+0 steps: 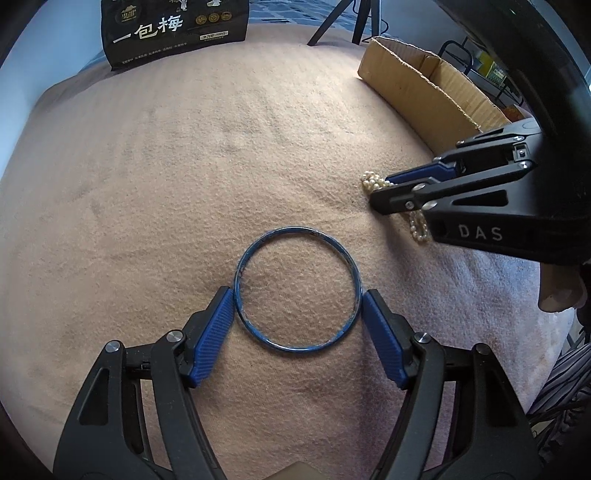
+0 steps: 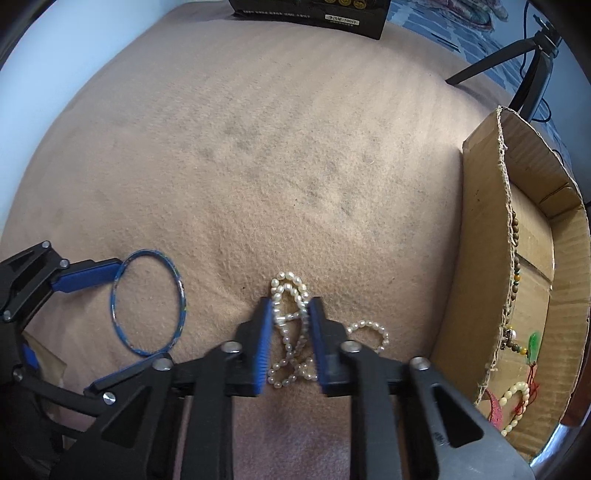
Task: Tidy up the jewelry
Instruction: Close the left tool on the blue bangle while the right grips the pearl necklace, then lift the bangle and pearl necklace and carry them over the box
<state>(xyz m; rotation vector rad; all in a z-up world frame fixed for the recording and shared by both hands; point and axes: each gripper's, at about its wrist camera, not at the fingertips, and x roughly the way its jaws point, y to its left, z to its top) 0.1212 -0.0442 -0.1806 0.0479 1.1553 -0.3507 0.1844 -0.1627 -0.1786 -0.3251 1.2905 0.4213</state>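
A blue bangle (image 1: 297, 288) lies flat on the tan blanket. My left gripper (image 1: 298, 299) is open, its blue pads on either side of the bangle, touching or nearly touching its rim. The bangle also shows in the right wrist view (image 2: 149, 302). A pearl necklace (image 2: 291, 325) lies bunched on the blanket. My right gripper (image 2: 290, 308) straddles it with jaws narrowed around the strands, lightly touching them on both sides. In the left wrist view the right gripper (image 1: 380, 192) sits over the pearls (image 1: 373, 181).
An open cardboard box (image 2: 480, 229) stands at the right, holding bead bracelets and a green pendant (image 2: 533, 345). It also shows in the left wrist view (image 1: 417, 85). A black snack bag (image 1: 173, 29) stands at the far edge. Tripod legs (image 2: 517, 74) stand behind the blanket.
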